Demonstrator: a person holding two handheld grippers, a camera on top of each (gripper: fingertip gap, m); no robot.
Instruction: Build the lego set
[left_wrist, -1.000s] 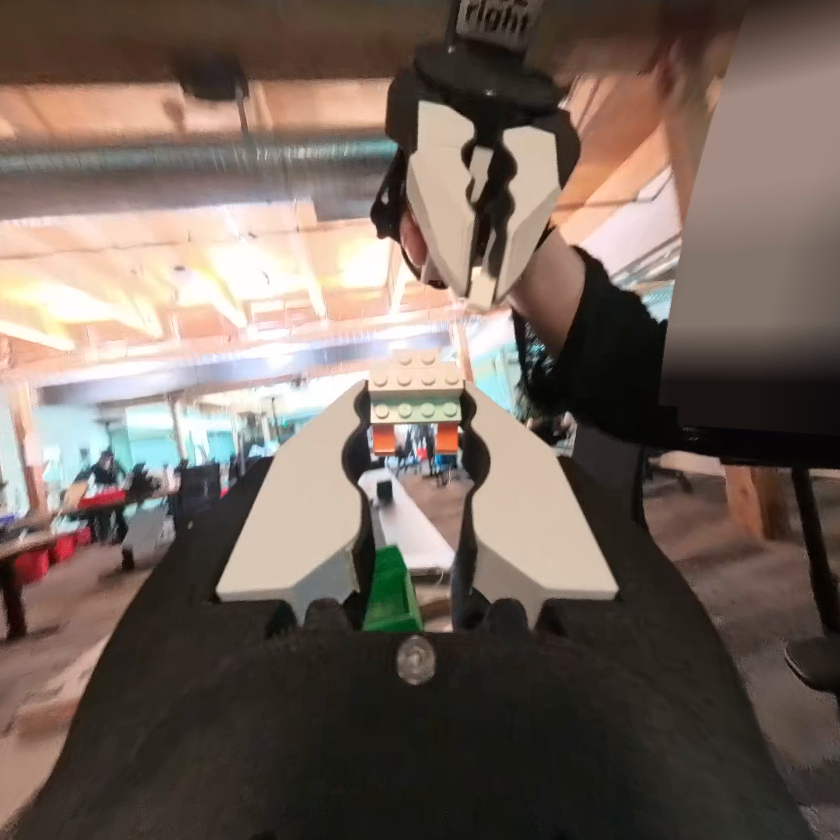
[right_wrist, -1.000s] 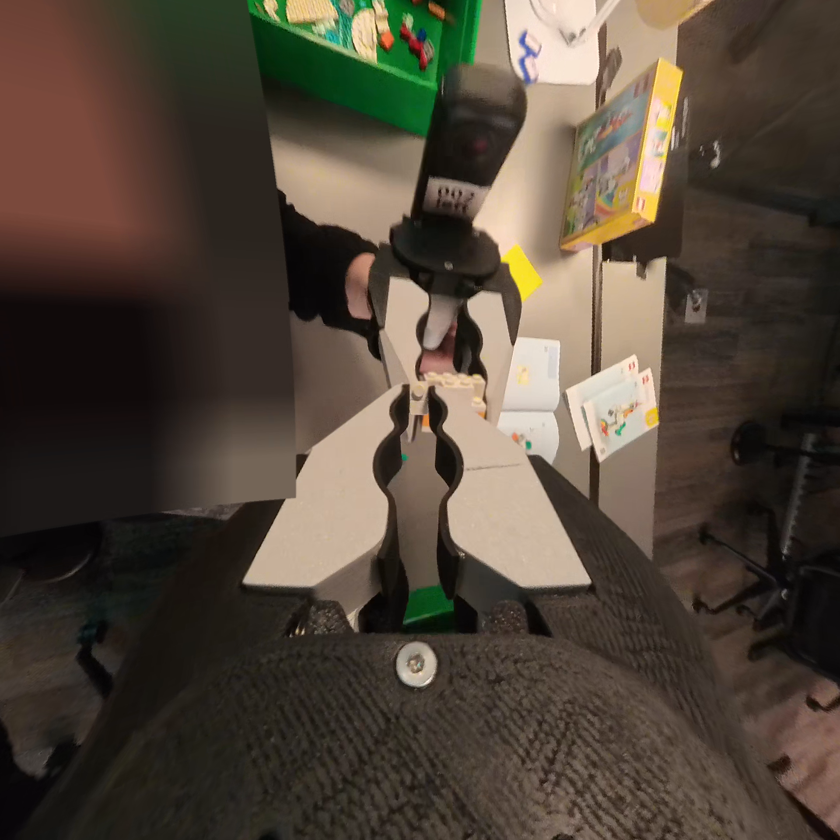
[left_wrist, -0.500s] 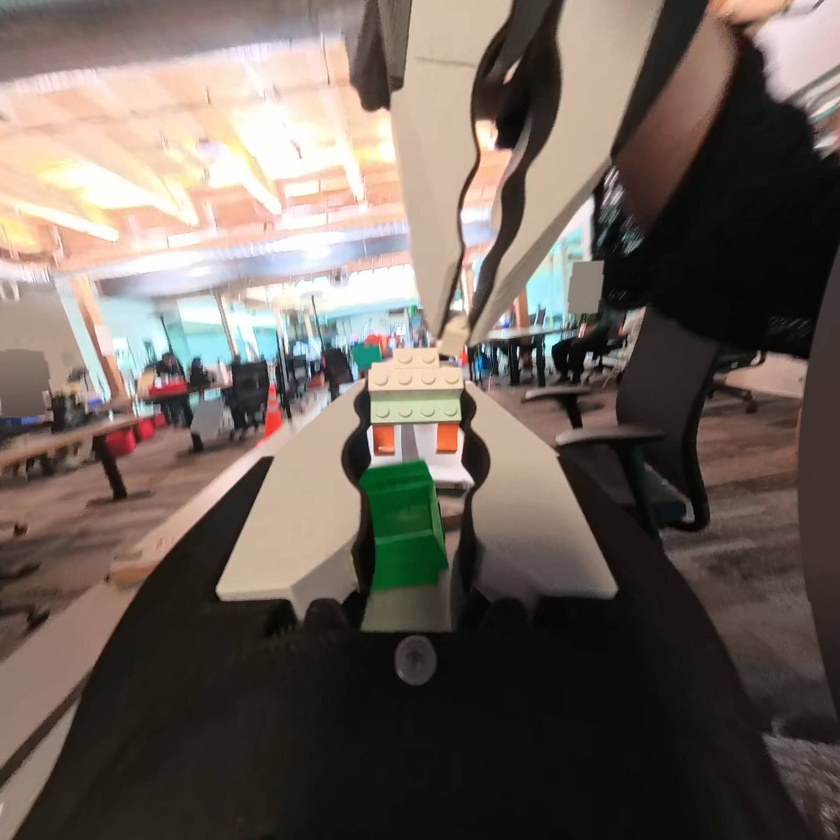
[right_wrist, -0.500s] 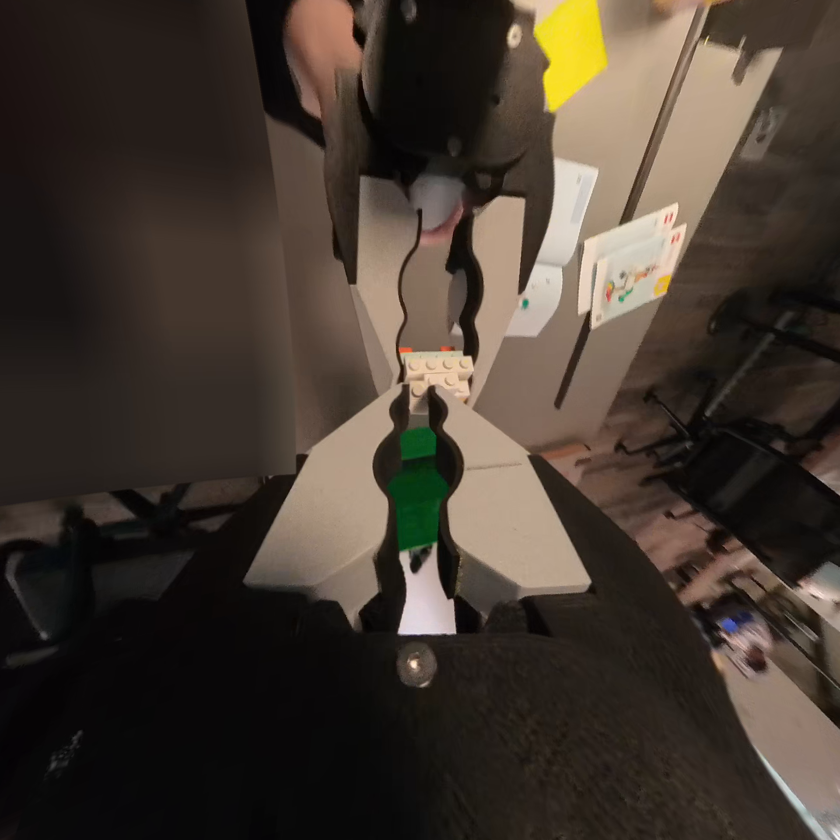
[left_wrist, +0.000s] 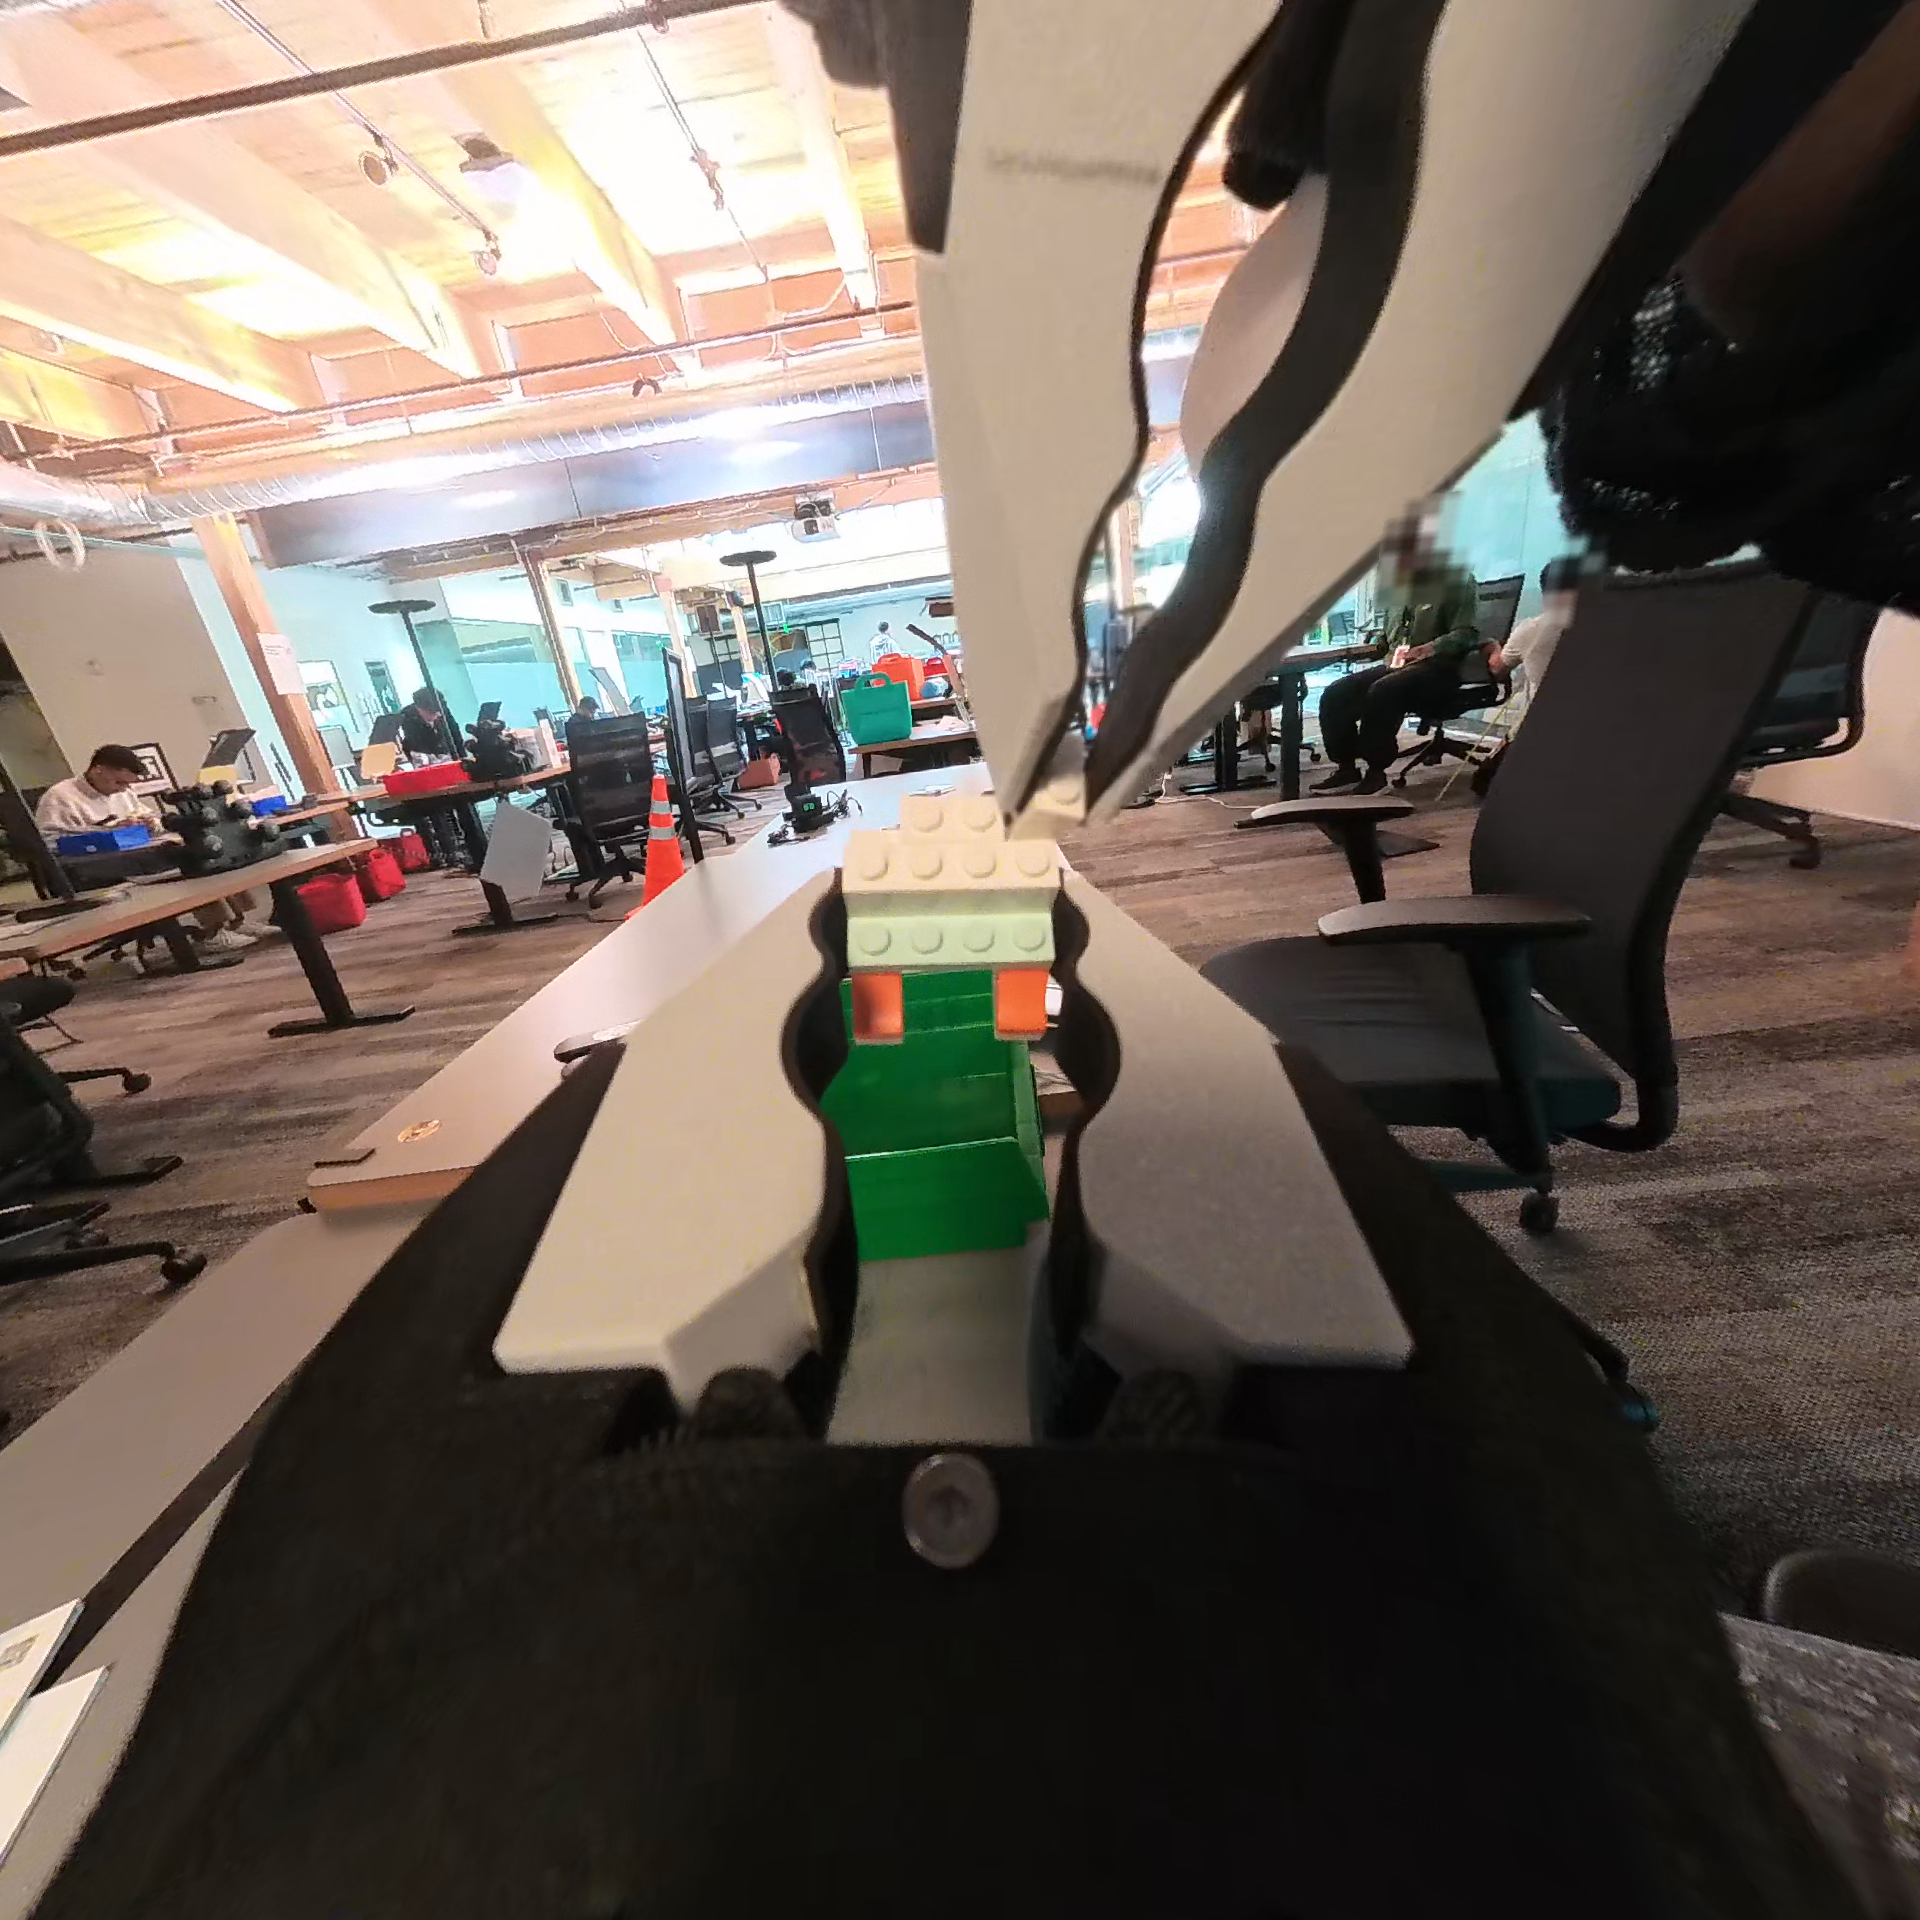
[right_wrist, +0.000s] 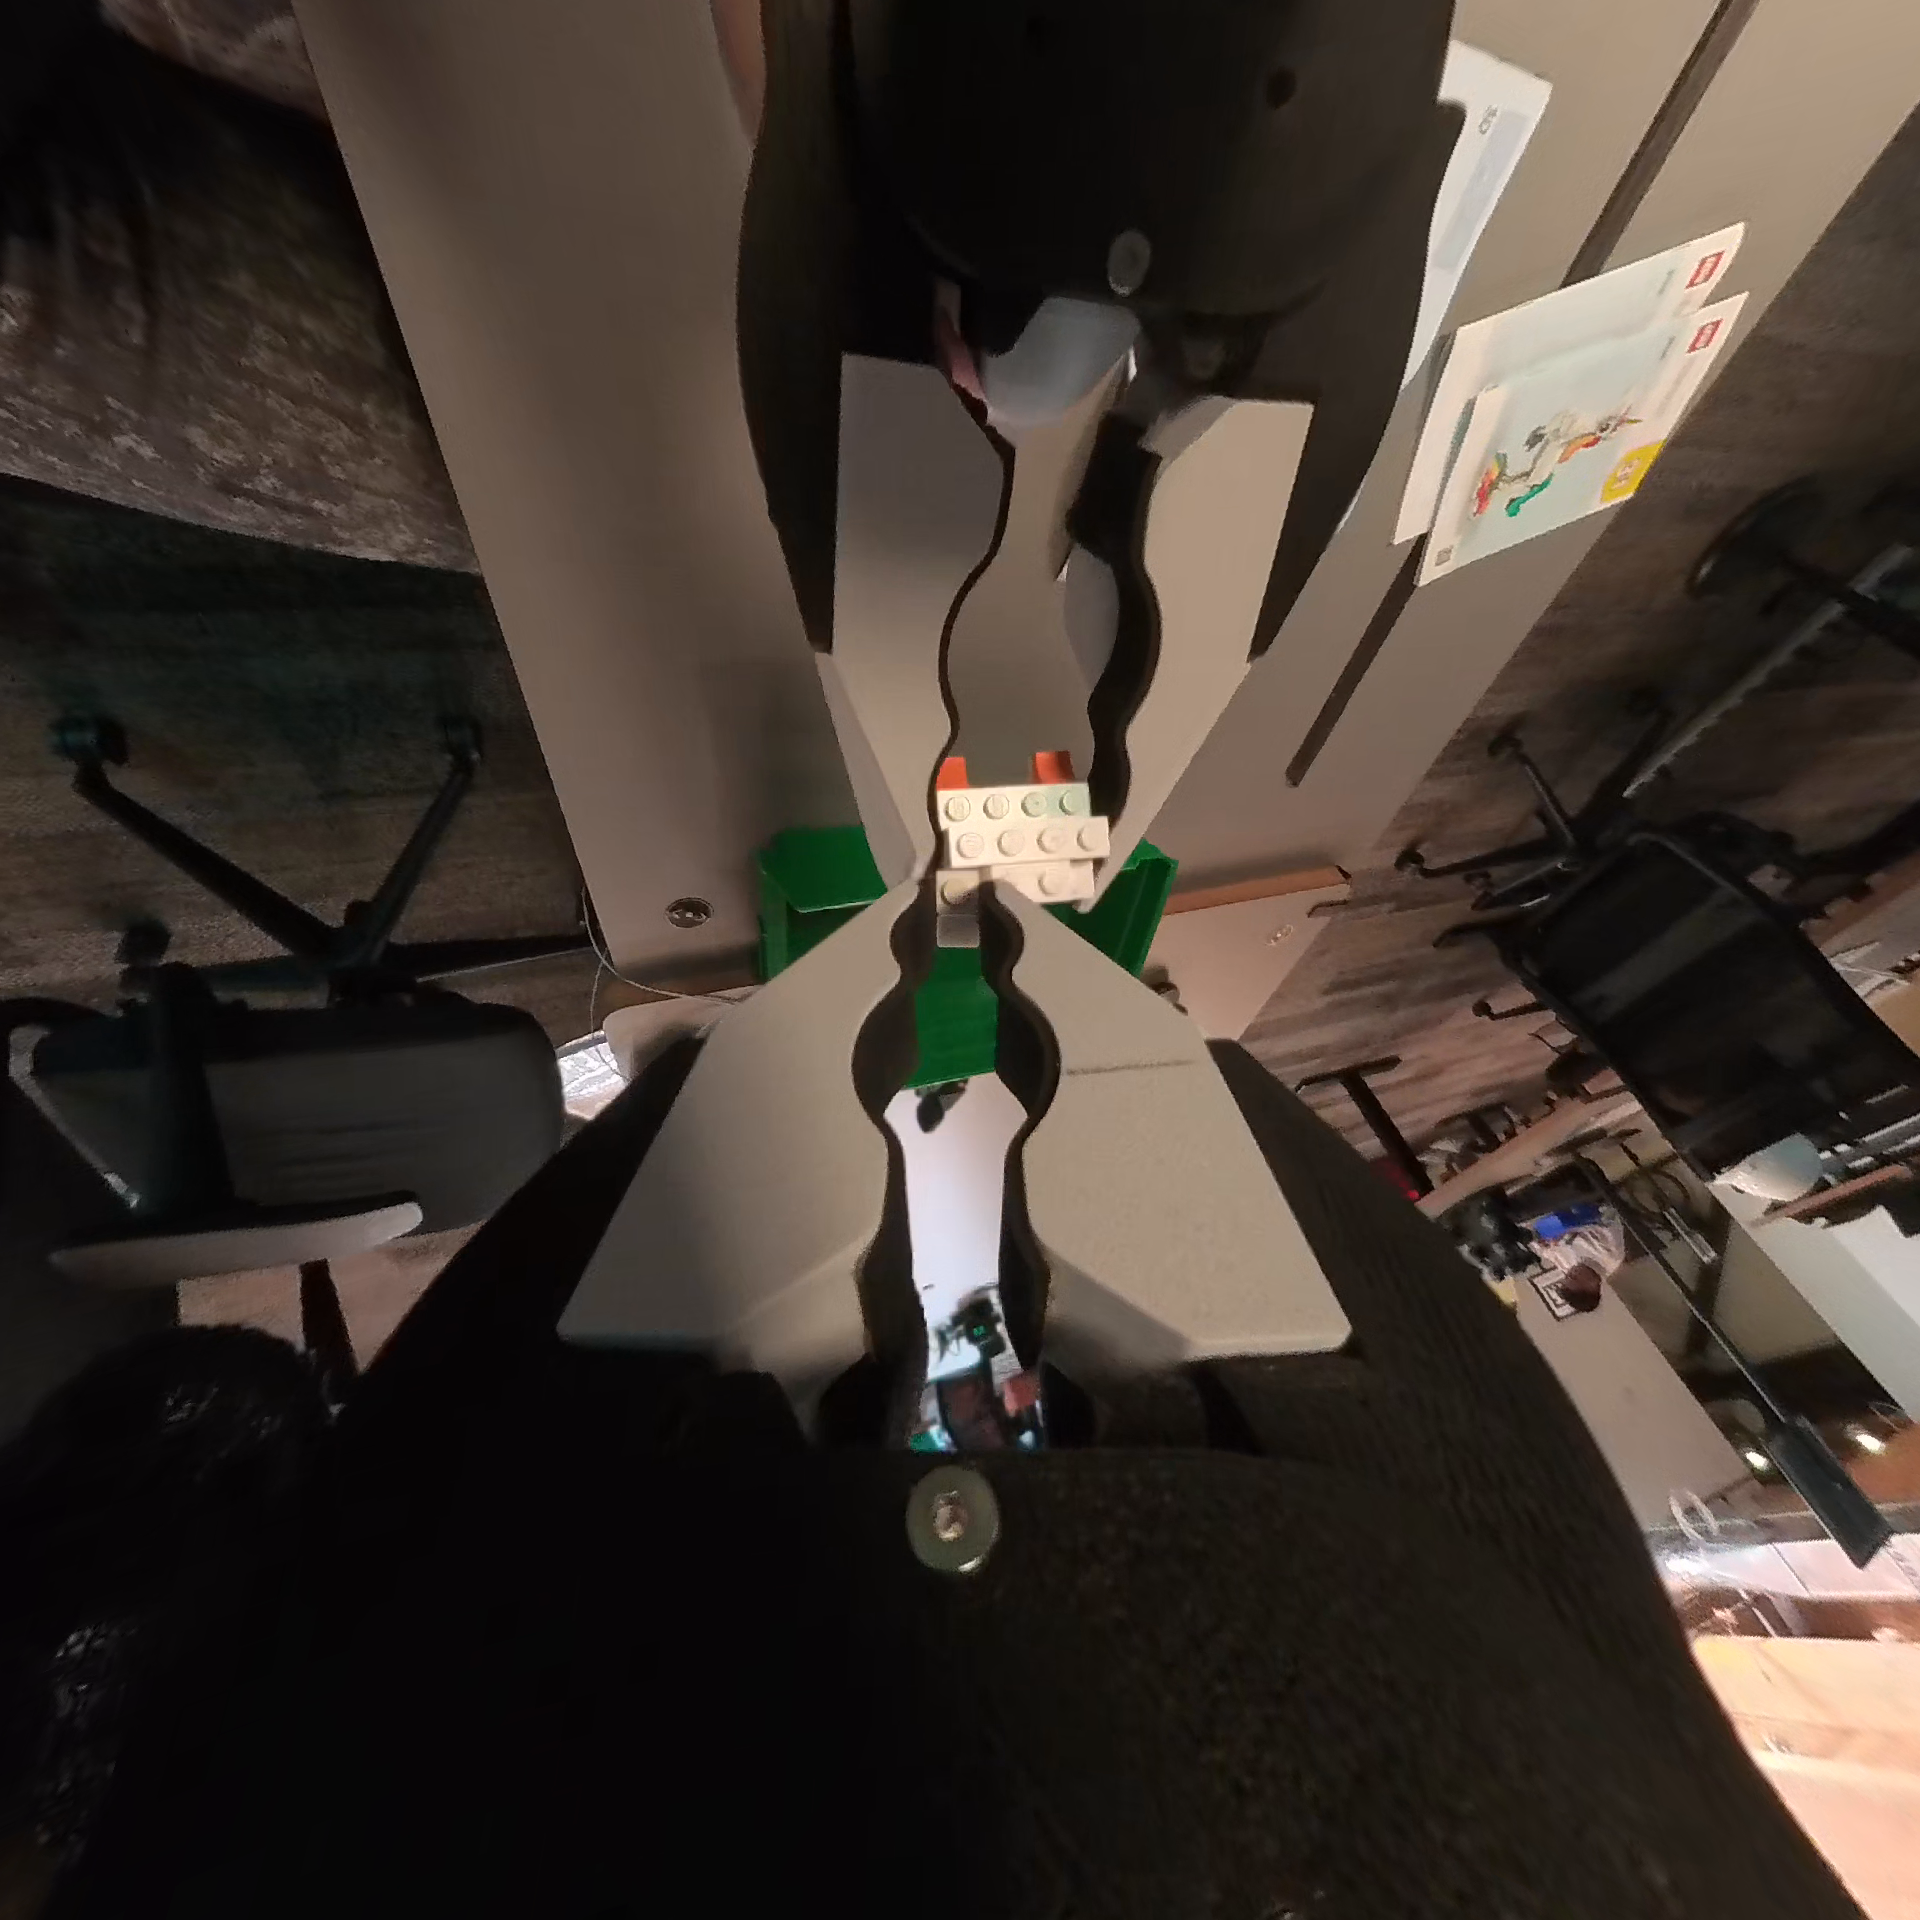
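We now have the right gripper (left_wrist: 1049, 805) down at the top of the small brick stack (left_wrist: 951, 904), a second ago well above it. The left gripper (left_wrist: 951, 914) clamps the stack; the right pinches what looks like a small white piece (right_wrist: 956, 904), seemingly being seated.

small piece (right_wrist: 958, 906) beside lego assembly (left_wrist: 951, 899), tray (left_wrist: 940, 1132) behind
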